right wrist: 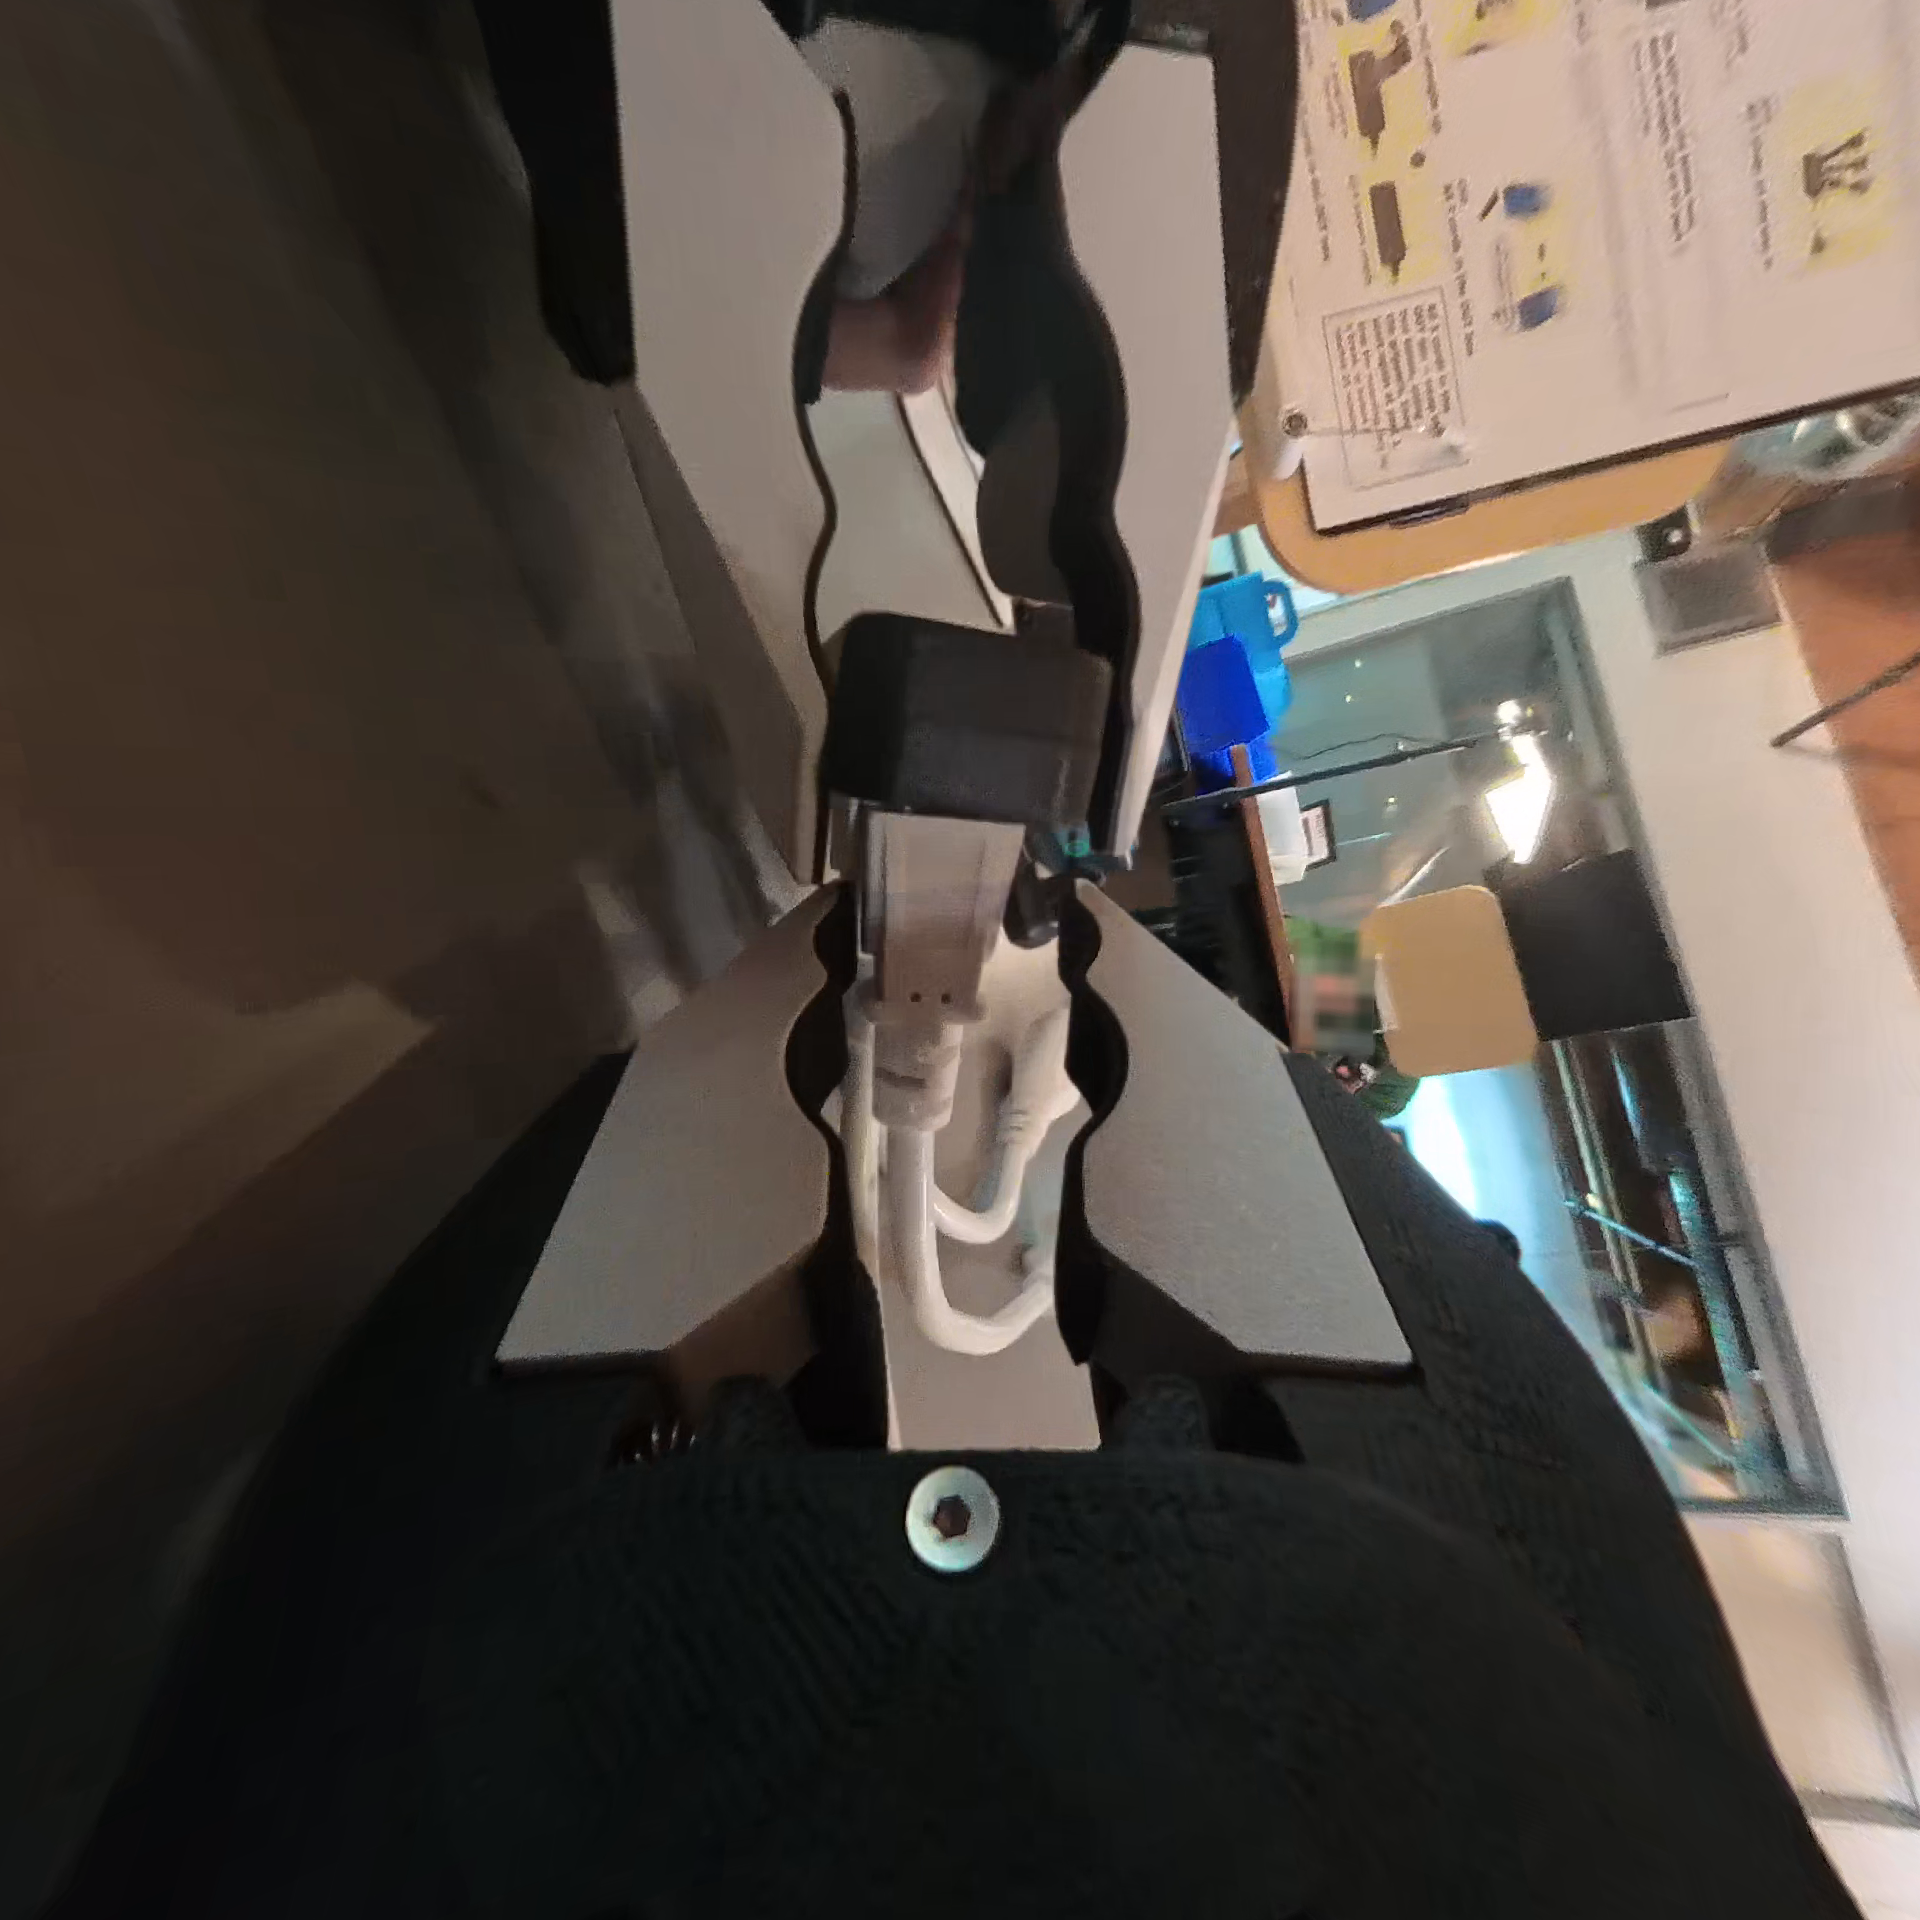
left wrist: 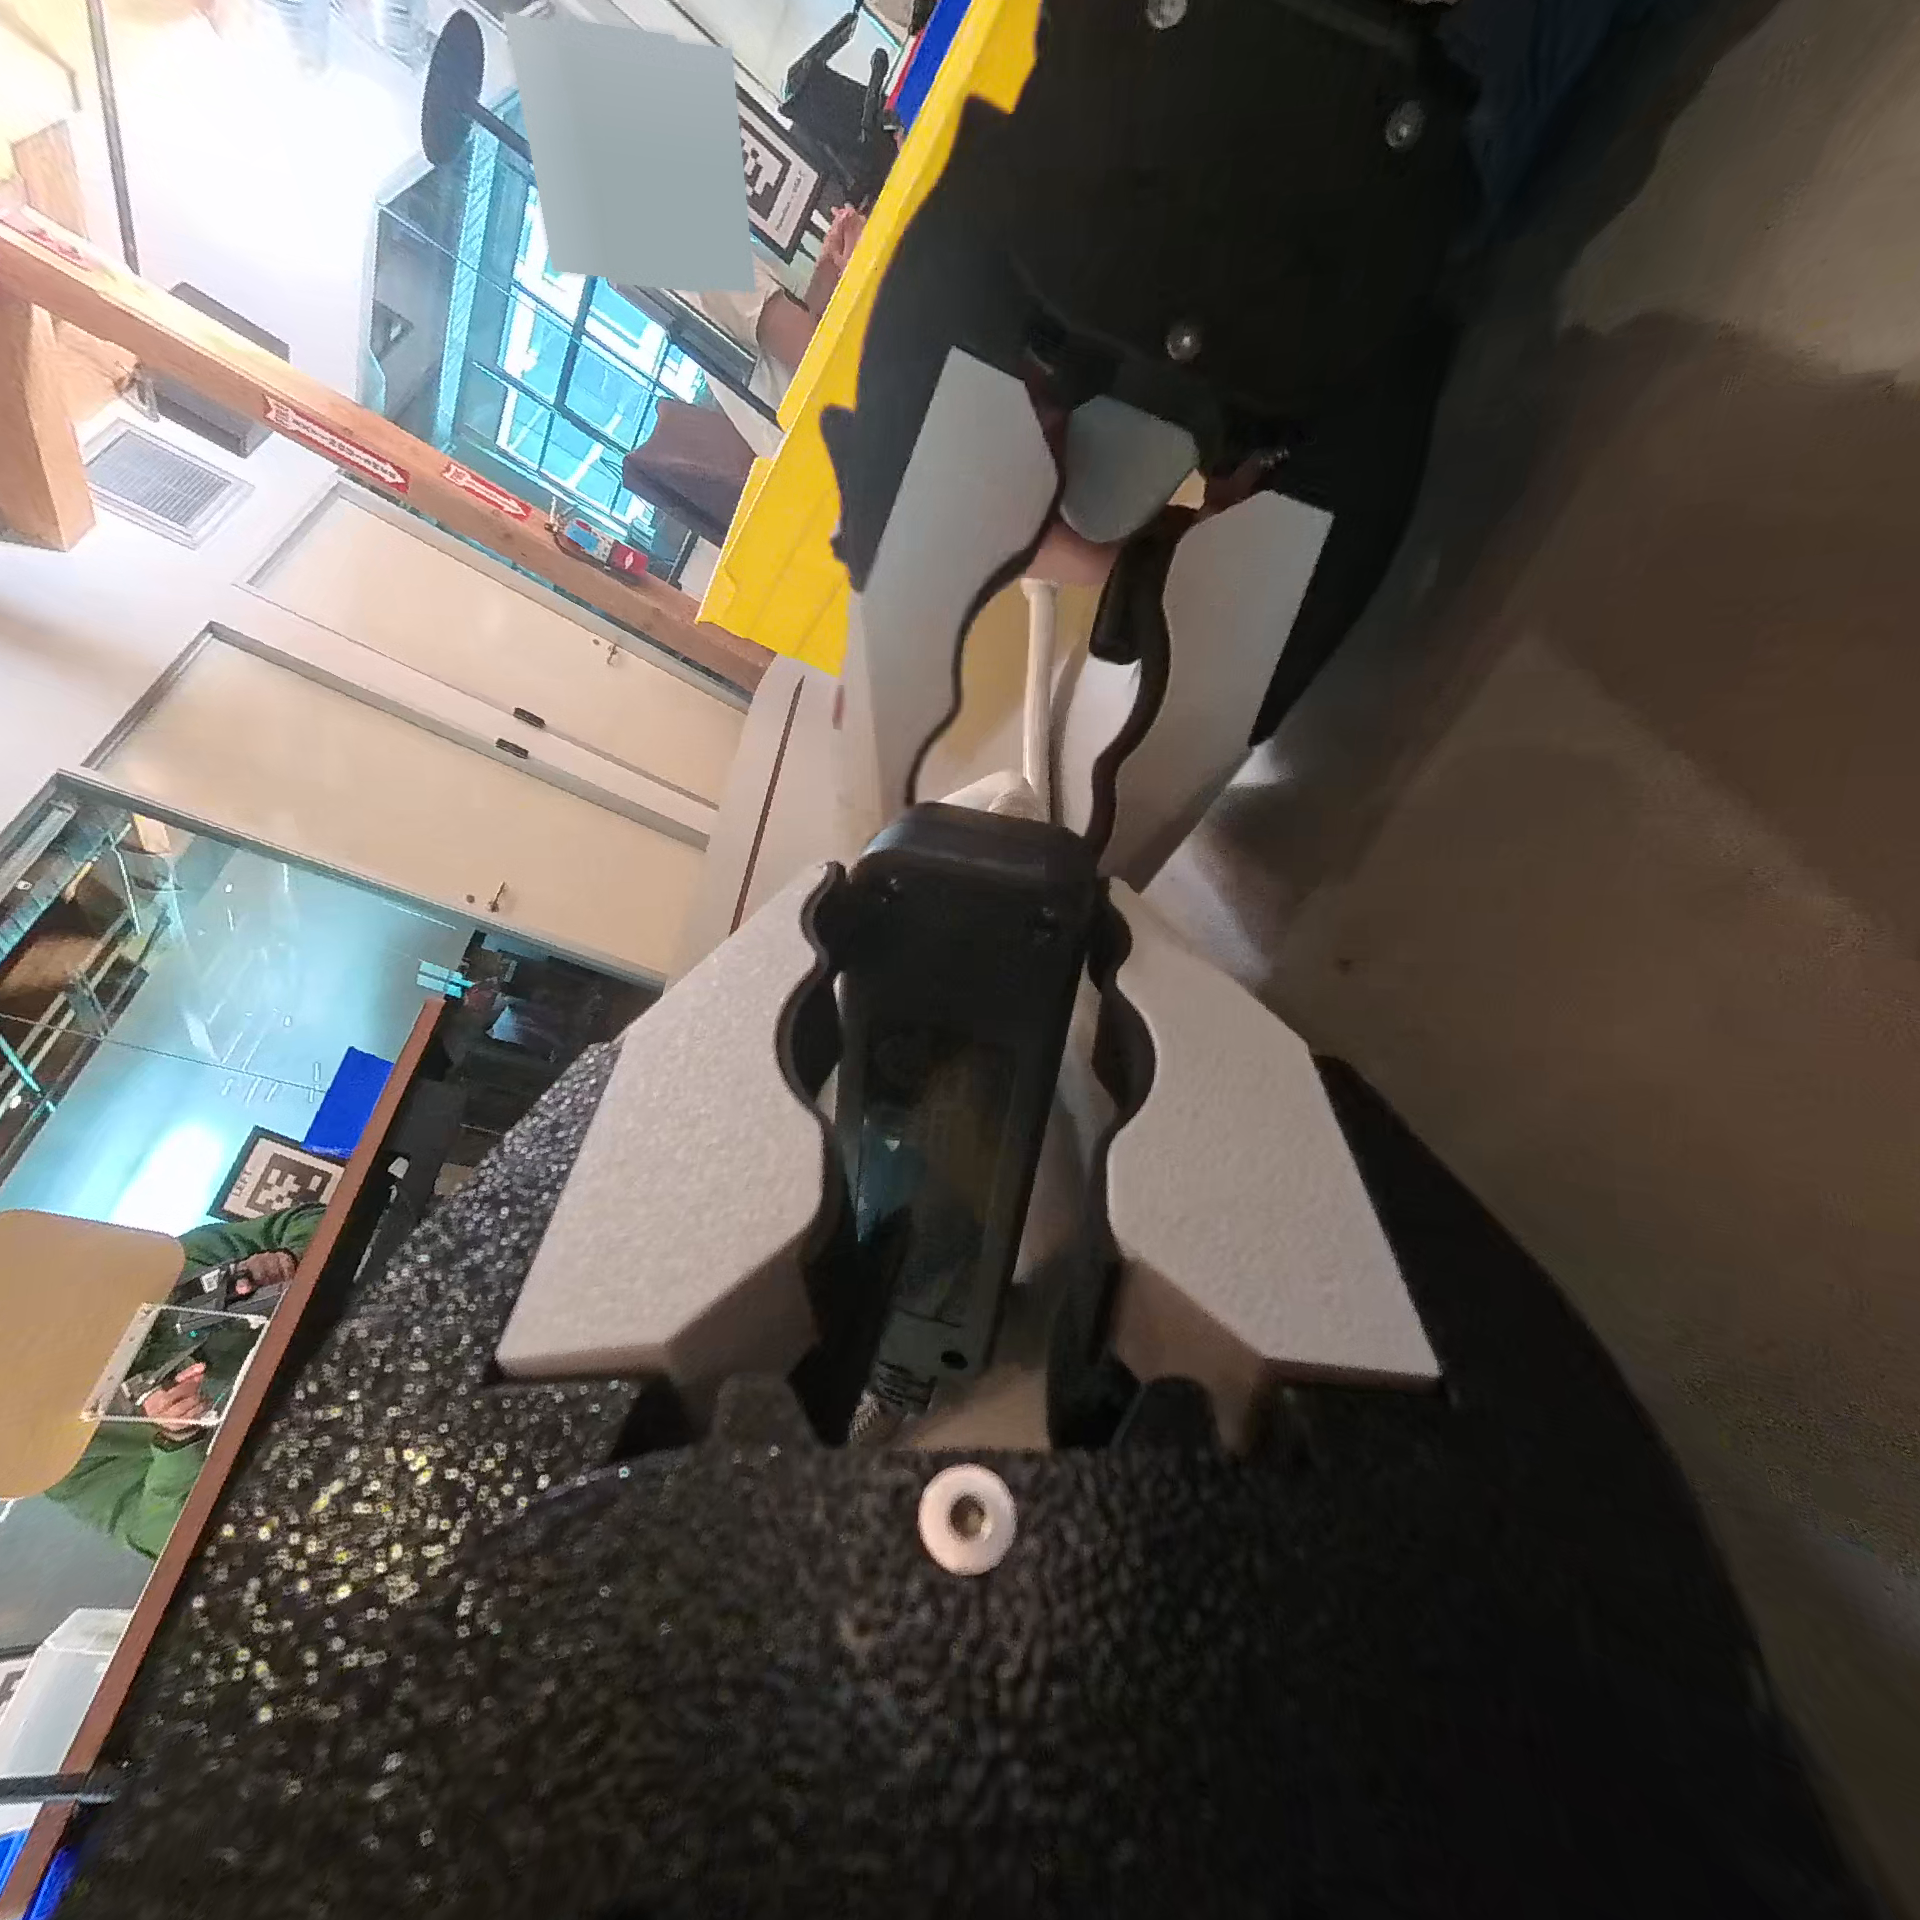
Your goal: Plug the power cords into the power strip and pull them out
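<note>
I am working hard against a broad grey-brown surface (left wrist: 1662,935), which is filling one whole side of both wrist views. A yellow bin (left wrist: 831,468) is sitting beyond it in the left wrist view, and a sheet of printed paper on a board (right wrist: 1558,260) is hanging in the far corner of the right wrist view.

My two grippers are facing each other, tips nearly meeting. My left gripper (left wrist: 961,904) is clamping the black power strip (left wrist: 956,1091). Its pale fingers (left wrist: 675,1174) are standing about as far apart as the strip is wide, pressing on both long sides, with the strip's screwed back turned toward the camera and its length running down between the fingers toward the palm. From the right wrist view the same strip (right wrist: 966,717) is showing as a dark block, held at the far gripper's tips.

My right gripper (right wrist: 956,894) is reaching in from the opposite side, partly open, its fingertips flanking the white plug (right wrist: 935,935) that is sitting against the end of the strip. One tip is looking close to the plug and the other is standing a little off it, so I cannot tell whether I am actually squeezing it.

White cords (right wrist: 966,1226) are looping back from the plug between my right fingers. In the left wrist view one white cord (left wrist: 1039,686) is running from the strip up between the right gripper's fingers (left wrist: 956,582).
</note>
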### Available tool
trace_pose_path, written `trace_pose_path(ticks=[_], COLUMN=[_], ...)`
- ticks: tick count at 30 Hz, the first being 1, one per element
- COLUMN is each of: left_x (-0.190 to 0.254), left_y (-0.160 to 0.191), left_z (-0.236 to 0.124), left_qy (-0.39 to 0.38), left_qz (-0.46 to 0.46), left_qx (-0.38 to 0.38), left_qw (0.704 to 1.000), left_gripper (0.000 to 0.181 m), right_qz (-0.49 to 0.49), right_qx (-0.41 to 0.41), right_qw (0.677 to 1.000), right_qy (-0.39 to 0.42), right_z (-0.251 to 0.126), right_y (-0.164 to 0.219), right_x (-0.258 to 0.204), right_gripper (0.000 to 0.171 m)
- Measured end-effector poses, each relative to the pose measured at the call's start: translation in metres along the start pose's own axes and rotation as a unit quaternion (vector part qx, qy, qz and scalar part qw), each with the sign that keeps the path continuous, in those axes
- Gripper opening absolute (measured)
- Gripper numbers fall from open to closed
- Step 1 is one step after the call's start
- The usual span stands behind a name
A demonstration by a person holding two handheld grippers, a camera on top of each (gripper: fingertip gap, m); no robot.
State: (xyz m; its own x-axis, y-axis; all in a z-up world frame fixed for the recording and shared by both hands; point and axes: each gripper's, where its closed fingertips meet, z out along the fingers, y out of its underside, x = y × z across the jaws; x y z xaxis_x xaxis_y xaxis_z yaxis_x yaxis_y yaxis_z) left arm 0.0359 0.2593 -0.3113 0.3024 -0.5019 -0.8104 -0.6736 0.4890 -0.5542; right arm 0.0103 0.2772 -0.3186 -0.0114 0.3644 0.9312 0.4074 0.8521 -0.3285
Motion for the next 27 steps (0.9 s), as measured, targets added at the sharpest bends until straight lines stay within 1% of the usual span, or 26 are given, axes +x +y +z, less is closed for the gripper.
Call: trace_pose_path(ticks=[2,6,9,15,20,27], left_x=[0.0,0.001,0.002,0.003,0.005,0.005], left_y=[0.0,0.0,0.0,0.002,0.005,0.011], left_z=[0.0,0.0,0.0,0.001,0.001,0.002], left_qy=[0.0,0.001,-0.001,-0.007,-0.009,-0.021], left_qz=[0.001,0.007,0.033,0.053,0.075,0.087], left_qx=[0.001,0.001,-0.001,-0.01,-0.027,-0.046], left_qw=[1.0,1.0,0.999,0.999,0.997,0.995], left_gripper=[0.045,0.045,0.045,0.044,0.044,0.044], right_qz=[-0.004,0.001,0.015,-0.013,-0.071,-0.08], right_qx=[0.0,-0.003,0.003,0.004,-0.001,-0.006], right_qw=[1.0,1.0,1.0,1.0,0.997,0.997], right_qy=[-0.005,-0.005,-0.016,-0.014,-0.008,-0.009], right_z=[0.002,0.002,0.001,0.001,0.0,0.0], right_y=[-0.001,0.0,0.0,0.002,0.004,0.006], right_x=[-0.005,-0.006,-0.007,-0.008,-0.01,-0.01], right_gripper=[0.029,0.029,0.026,0.026,0.026,0.026])
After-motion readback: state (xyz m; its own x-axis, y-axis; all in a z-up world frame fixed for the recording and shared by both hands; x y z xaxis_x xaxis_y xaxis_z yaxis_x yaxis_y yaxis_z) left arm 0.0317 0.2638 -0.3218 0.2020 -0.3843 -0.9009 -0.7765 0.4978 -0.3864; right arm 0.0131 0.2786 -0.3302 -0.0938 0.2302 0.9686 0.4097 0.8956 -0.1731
